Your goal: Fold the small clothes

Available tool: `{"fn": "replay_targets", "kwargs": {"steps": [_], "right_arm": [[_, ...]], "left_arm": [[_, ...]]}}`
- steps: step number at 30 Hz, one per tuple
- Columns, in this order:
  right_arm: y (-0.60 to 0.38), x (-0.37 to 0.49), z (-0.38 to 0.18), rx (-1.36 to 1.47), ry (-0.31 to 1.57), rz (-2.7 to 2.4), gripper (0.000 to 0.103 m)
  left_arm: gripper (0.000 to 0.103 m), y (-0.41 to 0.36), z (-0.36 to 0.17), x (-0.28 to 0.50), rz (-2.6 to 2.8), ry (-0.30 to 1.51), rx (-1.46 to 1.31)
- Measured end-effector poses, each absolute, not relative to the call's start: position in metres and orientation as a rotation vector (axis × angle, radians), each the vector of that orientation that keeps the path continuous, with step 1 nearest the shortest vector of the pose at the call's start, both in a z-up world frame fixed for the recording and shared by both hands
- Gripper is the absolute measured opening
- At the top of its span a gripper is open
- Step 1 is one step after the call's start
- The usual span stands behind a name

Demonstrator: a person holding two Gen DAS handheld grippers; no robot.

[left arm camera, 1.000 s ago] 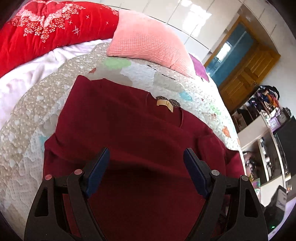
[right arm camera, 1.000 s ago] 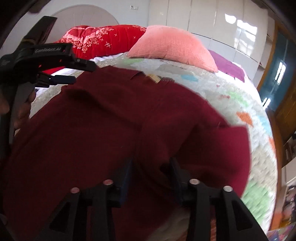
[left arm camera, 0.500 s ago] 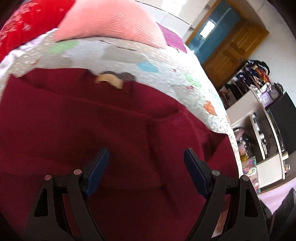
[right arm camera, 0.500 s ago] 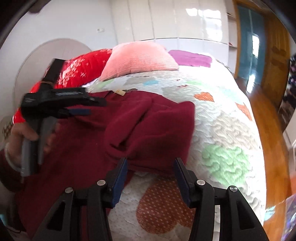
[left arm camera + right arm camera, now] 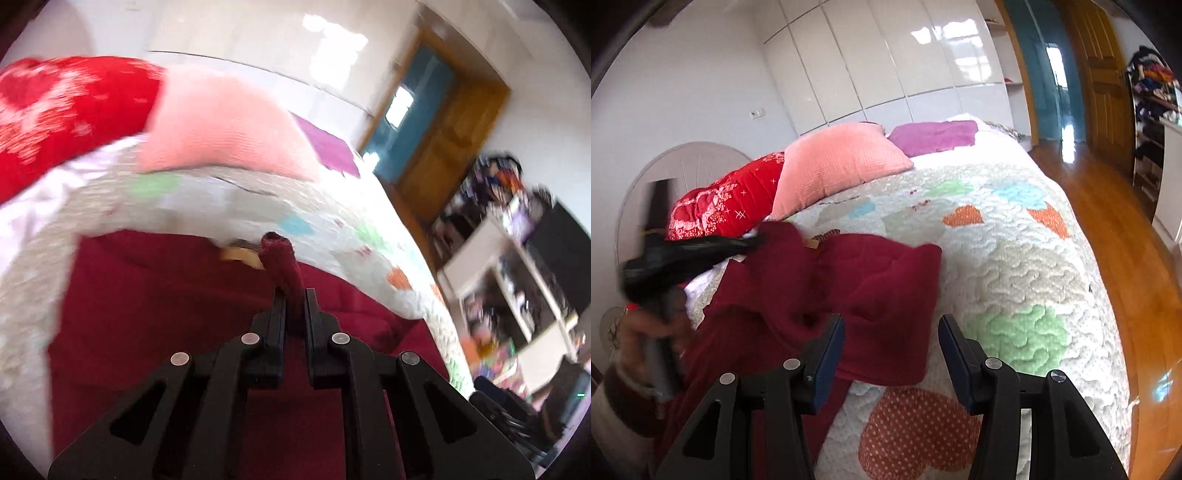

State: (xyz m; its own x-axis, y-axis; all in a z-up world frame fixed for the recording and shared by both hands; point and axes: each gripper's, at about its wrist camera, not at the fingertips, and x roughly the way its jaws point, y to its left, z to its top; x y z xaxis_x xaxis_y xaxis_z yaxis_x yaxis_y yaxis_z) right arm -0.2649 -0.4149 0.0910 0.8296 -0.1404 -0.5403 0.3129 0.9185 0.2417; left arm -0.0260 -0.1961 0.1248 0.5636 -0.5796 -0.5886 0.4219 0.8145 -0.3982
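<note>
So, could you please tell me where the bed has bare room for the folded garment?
Bare quilt lies right of the maroon sweater, out to the bed's edge. Crowded: the pink pillow and red pillow at the head.

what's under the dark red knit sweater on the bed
The dark red knit sweater lies on the quilted heart-patterned bedspread, which shows all around it. Anything else beneath the fabric is covered.
</note>
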Motion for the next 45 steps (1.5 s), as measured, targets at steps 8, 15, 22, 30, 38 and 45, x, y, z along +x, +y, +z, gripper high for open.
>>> {"fn": "replay_targets", "kwargs": {"steps": [8,15,22,30,38,45], "right_arm": [[-0.394,-0.237,0.078,0.297,0.625,-0.191,0.052],[-0.391,-0.22,0.062,0.307,0.717,-0.211,0.052],[-0.393,-0.205,0.068,0.307,0.703,-0.23,0.056],[-0.411,-0.177,0.046,0.335,0.742,-0.297,0.056],[-0.414,-0.184,0.071,0.372,0.66,-0.291,0.056],[-0.408,-0.17,0.099,0.319,0.591,-0.32,0.053]], "left_arm": [[0.008,-0.131,0.067,-0.068,-0.497,0.879,-0.148],[0.065,-0.1,0.064,-0.076,-0.433,0.865,-0.196],[0.079,-0.097,0.066,-0.048,-0.376,0.873,-0.25],[0.017,-0.156,0.044,-0.033,-0.469,0.99,-0.118],[0.016,-0.155,0.14,-0.003,-0.486,0.753,-0.08],[0.015,-0.114,0.077,0.039,-0.341,0.885,-0.095]]}}
